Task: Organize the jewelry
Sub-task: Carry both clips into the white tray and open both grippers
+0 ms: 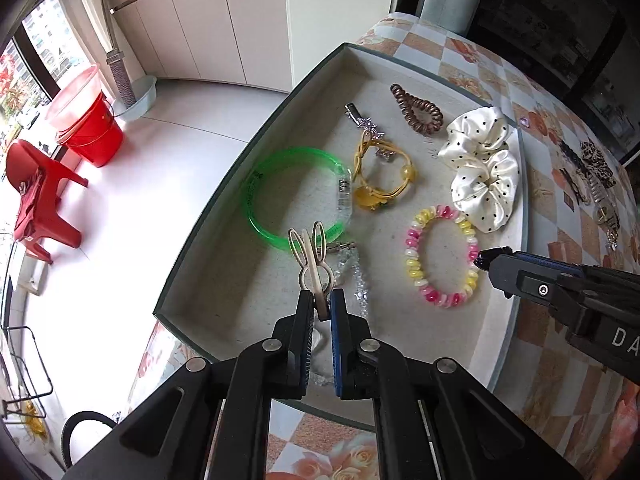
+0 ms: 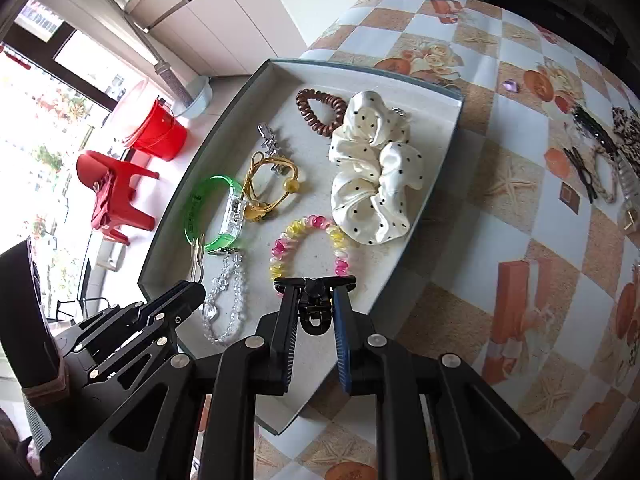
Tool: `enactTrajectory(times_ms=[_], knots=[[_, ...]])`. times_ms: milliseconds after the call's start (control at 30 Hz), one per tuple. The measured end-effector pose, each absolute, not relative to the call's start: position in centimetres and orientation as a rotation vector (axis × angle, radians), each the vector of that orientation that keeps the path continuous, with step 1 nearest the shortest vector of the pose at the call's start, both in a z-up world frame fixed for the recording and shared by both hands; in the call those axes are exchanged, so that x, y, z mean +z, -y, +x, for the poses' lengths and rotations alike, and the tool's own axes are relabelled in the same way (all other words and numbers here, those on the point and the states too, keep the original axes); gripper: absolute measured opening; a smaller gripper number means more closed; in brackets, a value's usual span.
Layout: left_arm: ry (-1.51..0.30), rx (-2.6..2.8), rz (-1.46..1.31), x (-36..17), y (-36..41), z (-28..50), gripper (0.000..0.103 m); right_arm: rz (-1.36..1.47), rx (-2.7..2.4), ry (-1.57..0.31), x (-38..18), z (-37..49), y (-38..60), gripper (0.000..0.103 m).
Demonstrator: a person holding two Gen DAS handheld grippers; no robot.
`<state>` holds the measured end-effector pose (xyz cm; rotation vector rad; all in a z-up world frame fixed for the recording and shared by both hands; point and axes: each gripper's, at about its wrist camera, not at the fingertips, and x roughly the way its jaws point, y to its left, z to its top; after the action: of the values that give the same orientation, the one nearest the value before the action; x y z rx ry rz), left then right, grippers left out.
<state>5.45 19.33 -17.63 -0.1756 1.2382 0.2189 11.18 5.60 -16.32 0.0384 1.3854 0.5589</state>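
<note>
Jewelry sits mostly in the grey tray (image 1: 256,148) on the tiled-pattern surface (image 2: 500,184). Your left gripper (image 1: 321,304) is clenched on a beige bunny-ear clip (image 1: 310,256), held over the tray's near end with its ears toward 12 o'clock. Your right gripper (image 2: 316,300) is clamped on a small black claw clip (image 2: 315,294), hanging just over the tray's near edge. In the left wrist view, the green bangle (image 1: 280,196) lies at 11 o'clock from the bunny clip, with the yellow cord bracelet (image 1: 380,176) touching it on the 3 o'clock side. A silver star clip (image 1: 366,122) is at 12 o'clock of the yellow one, and the brown spiral tie (image 1: 418,110) is farther up toward 1 o'clock. The pink-yellow spiral tie (image 1: 440,256) lies at 3 o'clock from the bunny clip, and the white polka-dot scrunchie (image 1: 484,168) is just beyond it toward 1 o'clock. A clear bead chain (image 2: 226,300) lies under your left gripper. More hair pieces (image 2: 600,152) are on the surface outside the tray, at 3 o'clock in the right wrist view.
</note>
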Motion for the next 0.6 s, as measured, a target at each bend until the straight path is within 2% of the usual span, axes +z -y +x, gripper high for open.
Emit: enactTrajectory(times_ms=[300, 500, 600], knots=[[-1.264, 0.228, -0.163, -19.0, -19.6, 5.7, 0.011, -0.008, 0.533, -1.437, -19.3, 11.7, -6.8, 0.019], [-1.275, 0.234, -0.165, -19.0, -19.6, 6.0, 0.011, -0.011, 0.547, -1.438, -19.2, 12.1, -7.1, 0.02], [-1.275, 0.239, -0.168, -18.8, -19.6, 5.9, 0.011, 0.005, 0.555, -1.449, -19.1, 12.2, -7.4, 0.026]])
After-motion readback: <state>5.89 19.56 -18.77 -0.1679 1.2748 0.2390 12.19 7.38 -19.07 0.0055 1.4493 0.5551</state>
